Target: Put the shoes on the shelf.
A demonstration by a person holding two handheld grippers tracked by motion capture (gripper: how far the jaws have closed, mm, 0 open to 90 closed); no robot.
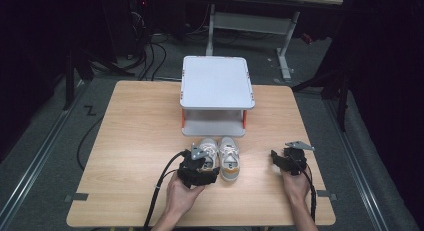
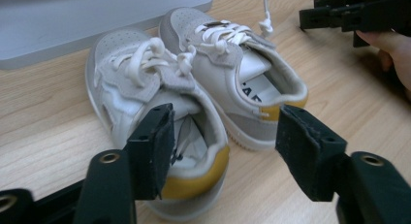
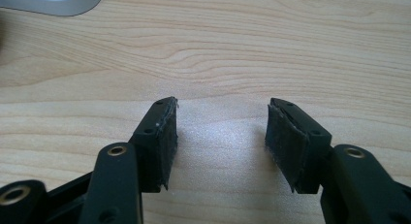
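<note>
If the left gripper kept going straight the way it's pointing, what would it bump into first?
Most likely the nearer shoe: the left gripper is open, one jaw already at that shoe's heel opening. The second shoe lies just beyond, though depth is hard to judge.

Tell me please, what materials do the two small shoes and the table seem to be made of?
The shoes look like smooth white leather or imitation leather with matte grey suede-like panels, woven white laces and yellow heel trim; a slight sheen suggests this, but I cannot confirm it. The table appears to be light wood or wood-pattern laminate, as visible grain lines run across its matte surface.
</note>
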